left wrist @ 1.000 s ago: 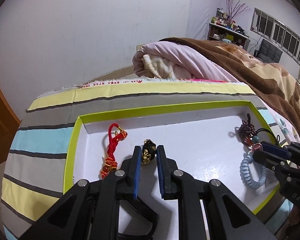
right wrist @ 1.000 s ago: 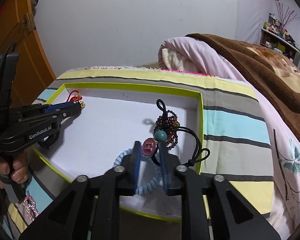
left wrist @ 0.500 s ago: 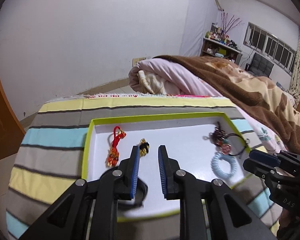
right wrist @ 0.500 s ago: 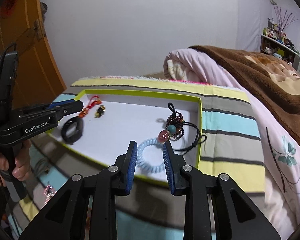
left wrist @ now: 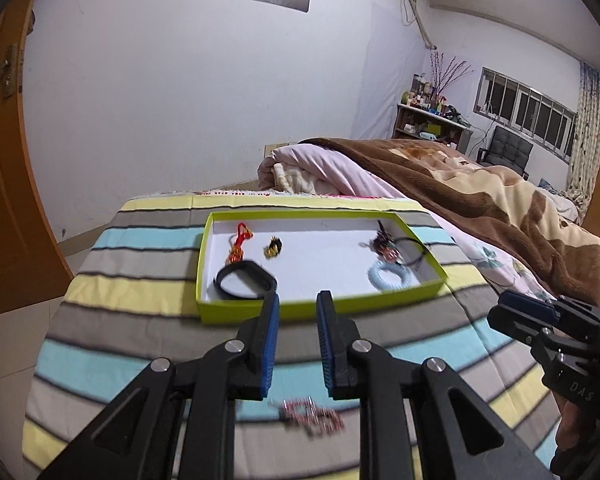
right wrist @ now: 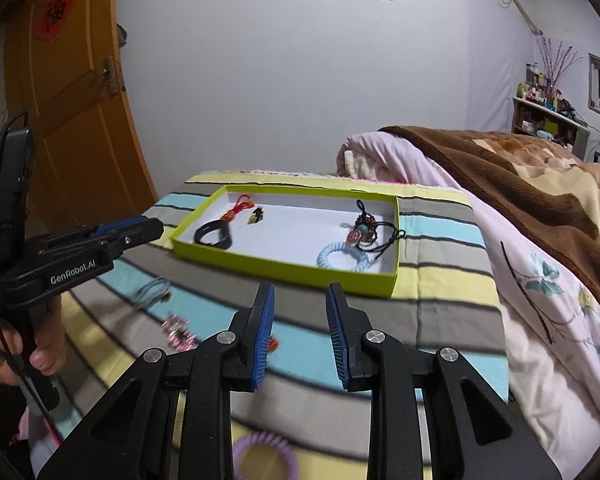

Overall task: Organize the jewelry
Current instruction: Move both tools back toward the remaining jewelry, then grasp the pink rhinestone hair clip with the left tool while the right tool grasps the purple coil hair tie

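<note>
Left wrist: left hand-held gripper spread, empty, above striped bed cover. Green tray holds black band, blue coil.
Right wrist: right hand-held gripper spread, empty; pink trinket lies outside tray.

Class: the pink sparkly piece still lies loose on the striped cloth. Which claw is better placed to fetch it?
Probably the left claw: open and empty, with the pink sparkly piece almost directly beneath it. The right claw sits farther away.

A white wall stands behind the bed, an orange wooden door at left, a shelf and windows at right.
</note>
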A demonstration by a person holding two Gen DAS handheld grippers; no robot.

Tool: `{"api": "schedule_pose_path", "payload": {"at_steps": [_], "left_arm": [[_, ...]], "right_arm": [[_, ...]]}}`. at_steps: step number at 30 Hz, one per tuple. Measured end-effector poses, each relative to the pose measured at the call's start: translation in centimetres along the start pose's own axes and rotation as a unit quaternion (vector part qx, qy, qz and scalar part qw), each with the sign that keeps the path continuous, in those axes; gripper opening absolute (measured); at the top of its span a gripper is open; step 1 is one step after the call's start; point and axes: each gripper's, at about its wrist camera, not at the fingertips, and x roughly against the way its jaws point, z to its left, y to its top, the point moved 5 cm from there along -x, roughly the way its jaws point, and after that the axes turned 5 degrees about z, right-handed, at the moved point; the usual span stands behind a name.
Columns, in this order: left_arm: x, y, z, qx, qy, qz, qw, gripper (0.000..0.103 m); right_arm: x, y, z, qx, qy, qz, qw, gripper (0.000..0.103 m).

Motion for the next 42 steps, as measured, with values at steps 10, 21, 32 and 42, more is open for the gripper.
{"api": "schedule_pose_path", "payload": {"at_steps": [10, 21, 32, 42], "left_arm": [[4.5, -4.4, -0.3, 0.0, 0.011, -0.014, 0.9998, 0.02], [7.0, -8.1, -0.4, -0.006, 0.019, -0.018, 0.9996, 0.02], [7.9, -9.7, -0.6, -0.004, 0.018, -0.018, 0.9997, 0.02], [7.6, -10.0, -0.8, -0.005, 0.016, -0.014, 0.9998, 0.02]], "right_arm": [[4.1, -3.7, 1.8, -0.001, -0.007, -0.019, 1.0, 0.027], [6.2, -6.7, 2.2, -0.015, -0.011, -0.015, 1.0, 0.027], [6.7, -7.9, 2.4, -0.014, -0.009, -0.008, 1.0, 0.027], [6.1, -8.3, 2.3, -0.017, -0.008, 0.0, 1.0, 0.027]]}}
